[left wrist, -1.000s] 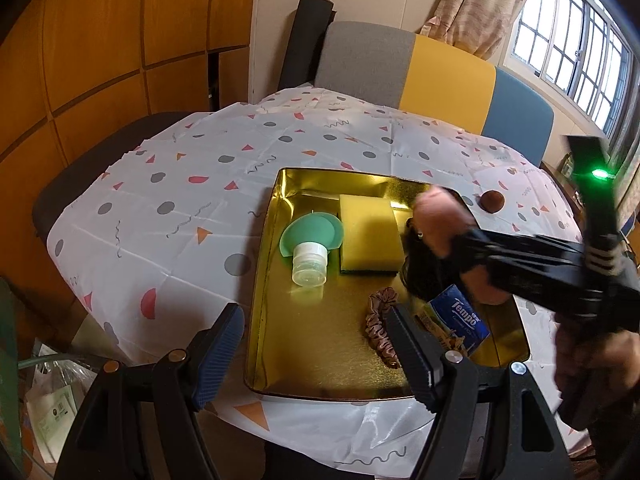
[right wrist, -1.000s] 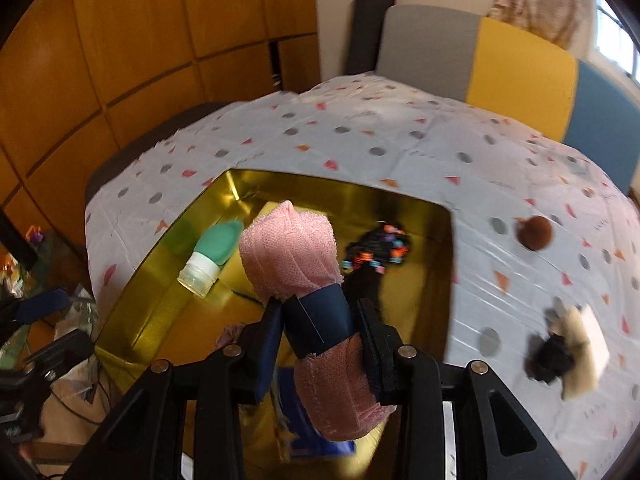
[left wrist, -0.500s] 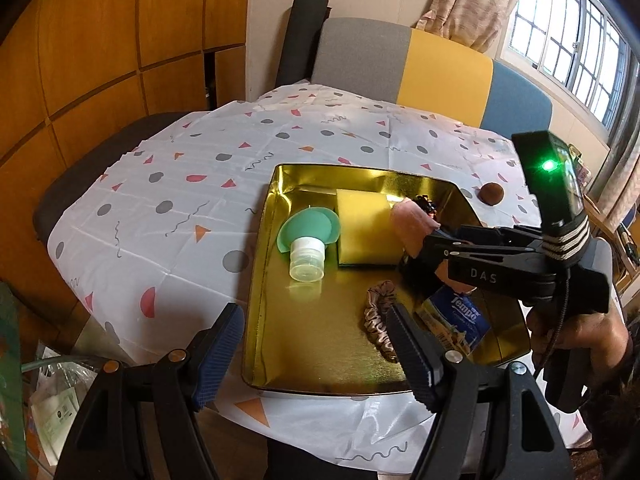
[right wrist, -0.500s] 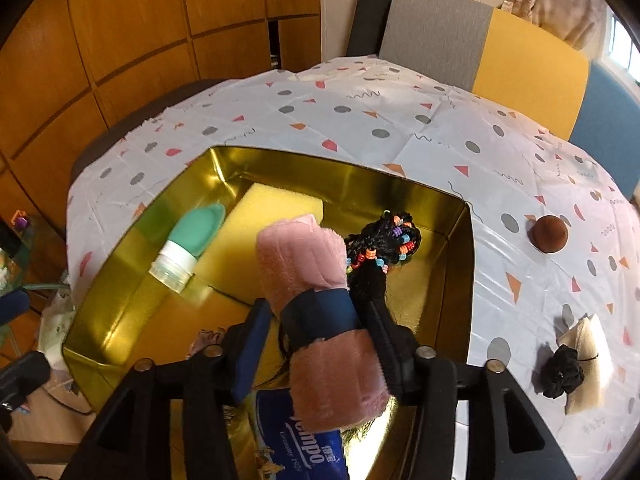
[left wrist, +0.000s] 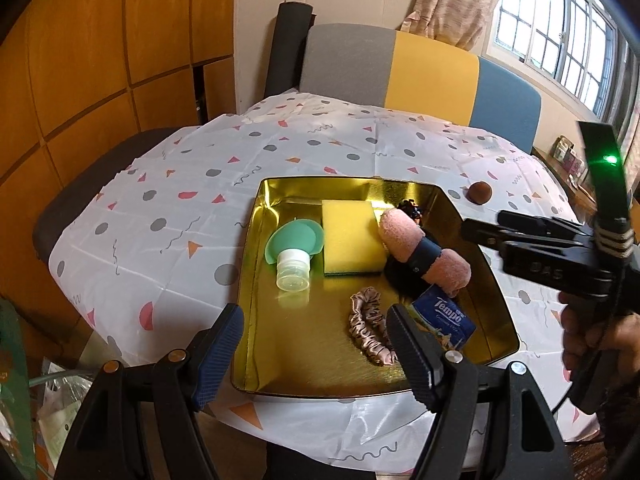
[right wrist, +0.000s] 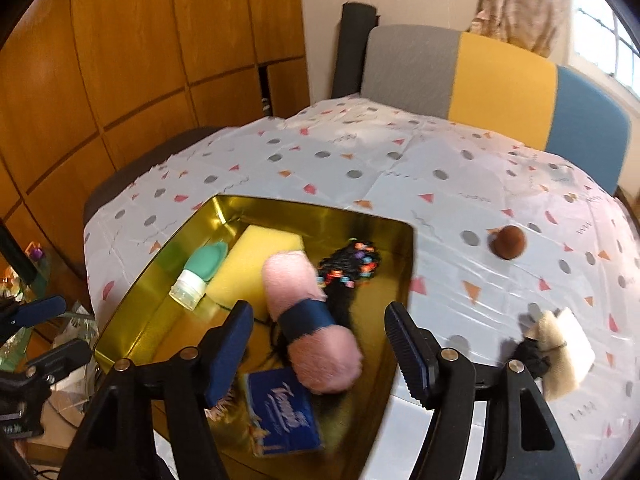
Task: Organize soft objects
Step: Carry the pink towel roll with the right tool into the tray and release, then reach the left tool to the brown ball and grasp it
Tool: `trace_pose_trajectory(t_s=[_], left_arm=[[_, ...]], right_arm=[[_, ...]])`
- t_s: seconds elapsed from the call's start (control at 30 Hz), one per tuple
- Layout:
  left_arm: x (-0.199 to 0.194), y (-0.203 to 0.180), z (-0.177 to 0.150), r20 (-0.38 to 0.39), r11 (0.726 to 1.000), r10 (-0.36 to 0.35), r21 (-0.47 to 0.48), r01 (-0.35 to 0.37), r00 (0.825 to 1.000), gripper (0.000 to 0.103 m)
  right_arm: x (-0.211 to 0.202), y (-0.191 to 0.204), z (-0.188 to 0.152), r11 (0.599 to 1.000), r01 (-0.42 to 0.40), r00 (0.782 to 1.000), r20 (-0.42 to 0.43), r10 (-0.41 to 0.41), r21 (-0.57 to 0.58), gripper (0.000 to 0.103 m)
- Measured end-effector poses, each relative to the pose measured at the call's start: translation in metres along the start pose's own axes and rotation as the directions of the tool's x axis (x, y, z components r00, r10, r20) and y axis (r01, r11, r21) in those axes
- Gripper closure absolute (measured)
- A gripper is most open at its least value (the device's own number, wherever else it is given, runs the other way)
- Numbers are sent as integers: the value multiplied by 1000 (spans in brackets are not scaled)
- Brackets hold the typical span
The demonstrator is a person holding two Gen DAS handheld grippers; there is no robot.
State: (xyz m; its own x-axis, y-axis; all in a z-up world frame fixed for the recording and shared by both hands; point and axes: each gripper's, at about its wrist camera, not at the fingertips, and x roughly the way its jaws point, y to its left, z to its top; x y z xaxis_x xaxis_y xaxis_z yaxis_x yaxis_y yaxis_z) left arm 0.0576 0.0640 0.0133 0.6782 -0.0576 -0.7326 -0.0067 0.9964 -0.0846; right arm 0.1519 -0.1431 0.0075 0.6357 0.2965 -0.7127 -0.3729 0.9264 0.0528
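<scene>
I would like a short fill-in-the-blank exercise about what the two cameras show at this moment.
1. The pink rolled towel lies inside the gold ____.
2. The band around the towel is dark ____.
3. The right gripper has its jaws ____.
4. The brown ball rests on the ____, outside the tray.

Missing words: tray; blue; open; tablecloth

Left wrist cam: sits at the near table edge, above the gold tray, looking down and fwd across it twd the grey/yellow/blue chair back and window; tray close, filling mid-frame. The right gripper enters from frame right.

Right wrist cam: higher over the tray's near-right corner, tilted down, facing the same chair and wood panels. The left gripper shows at far left edge.

Shared: tray w/ pink rolled towel, yellow sponge, Tempo tissue pack, brown ball.
</scene>
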Motion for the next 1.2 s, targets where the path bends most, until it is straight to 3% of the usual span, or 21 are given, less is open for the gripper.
trace_pose_trajectory(t_s=[0.5, 0.93, 1.2], left_arm=[[-3, -44, 11, 7, 994, -31, 106, 30, 1000, 28], [-1, -95, 24, 8, 973, -77, 219, 73, 997, 28], [7, -127, 40, -5, 958, -112, 265, 110, 994, 28]], right_arm=[[-55, -110, -44, 971, 149, 987, 32, -157, 186, 32], [-80, -190, -82, 910, 283, 955, -5, -296, 303, 32], [-90, -237, -112, 852, 344, 931, -27, -363, 394, 31]])
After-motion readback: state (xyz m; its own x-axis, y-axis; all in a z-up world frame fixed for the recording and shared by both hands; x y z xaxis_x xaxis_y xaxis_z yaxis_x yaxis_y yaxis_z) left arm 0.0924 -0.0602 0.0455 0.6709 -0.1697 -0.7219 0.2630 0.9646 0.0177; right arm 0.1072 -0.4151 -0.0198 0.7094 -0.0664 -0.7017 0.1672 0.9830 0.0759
